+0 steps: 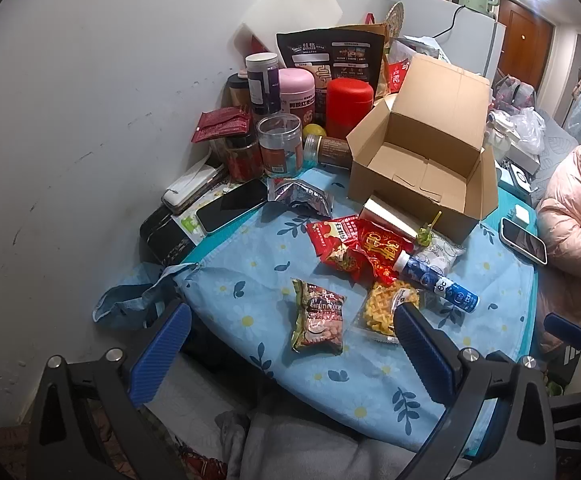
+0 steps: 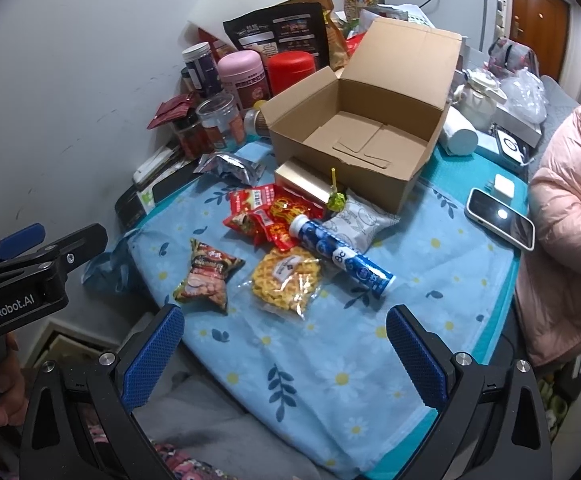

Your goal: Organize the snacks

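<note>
An open cardboard box [image 1: 422, 168] [image 2: 354, 136] stands empty at the back of a blue flowered cloth [image 1: 330, 380] [image 2: 330, 360]. In front of it lie loose snacks: a dark nut packet [image 1: 318, 322] [image 2: 208, 276], a clear bag of yellow waffle snacks [image 1: 386, 308] [image 2: 284, 280], red packets [image 1: 354, 248] [image 2: 266, 216], a blue tube [image 1: 438, 280] [image 2: 342, 256], a white pouch [image 2: 360, 220], a gold box [image 2: 302, 184] and a silver foil bag [image 1: 300, 198] [image 2: 230, 168]. My left gripper [image 1: 290, 356] is open and empty, near the nut packet. My right gripper [image 2: 286, 360] is open and empty, short of the waffle bag.
Jars, canisters and a black bag [image 1: 330, 60] crowd the back by the wall. Phones lie at the left [image 1: 230, 206] and right [image 1: 522, 240] [image 2: 500, 218]. A person in a pink jacket [image 2: 570, 240] sits at the right. The left gripper's body [image 2: 22, 276] shows in the right view.
</note>
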`<state>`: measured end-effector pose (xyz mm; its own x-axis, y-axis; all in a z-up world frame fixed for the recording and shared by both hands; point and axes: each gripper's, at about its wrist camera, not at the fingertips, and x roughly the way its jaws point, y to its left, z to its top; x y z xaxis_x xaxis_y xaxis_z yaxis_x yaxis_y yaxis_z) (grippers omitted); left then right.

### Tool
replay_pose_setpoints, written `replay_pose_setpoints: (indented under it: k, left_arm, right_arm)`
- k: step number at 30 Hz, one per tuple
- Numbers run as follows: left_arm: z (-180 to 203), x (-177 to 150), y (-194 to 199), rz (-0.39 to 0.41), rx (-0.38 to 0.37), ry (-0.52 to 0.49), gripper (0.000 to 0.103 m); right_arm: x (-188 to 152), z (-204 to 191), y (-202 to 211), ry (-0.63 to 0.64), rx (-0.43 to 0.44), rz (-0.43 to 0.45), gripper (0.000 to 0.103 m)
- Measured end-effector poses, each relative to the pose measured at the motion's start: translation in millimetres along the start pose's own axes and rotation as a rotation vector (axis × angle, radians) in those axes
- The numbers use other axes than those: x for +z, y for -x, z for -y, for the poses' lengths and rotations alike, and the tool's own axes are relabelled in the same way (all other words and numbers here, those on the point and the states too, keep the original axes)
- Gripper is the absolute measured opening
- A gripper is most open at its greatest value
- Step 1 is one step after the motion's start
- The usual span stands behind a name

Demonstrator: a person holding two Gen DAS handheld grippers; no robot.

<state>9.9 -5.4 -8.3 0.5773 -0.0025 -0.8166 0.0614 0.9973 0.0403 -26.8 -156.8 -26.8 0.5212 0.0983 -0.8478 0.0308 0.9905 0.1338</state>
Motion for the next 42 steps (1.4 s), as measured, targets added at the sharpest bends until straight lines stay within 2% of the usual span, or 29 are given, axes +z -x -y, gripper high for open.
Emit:
replay_pose_setpoints:
  k: [42]
  left_arm:
    - [-2.8,-4.4,-2.2,-0.024,-0.009,-0.008,0.103]
  right_arm:
    - [-0.5,-4.1,-1.0,0.002,-0.007,-0.005,0.103]
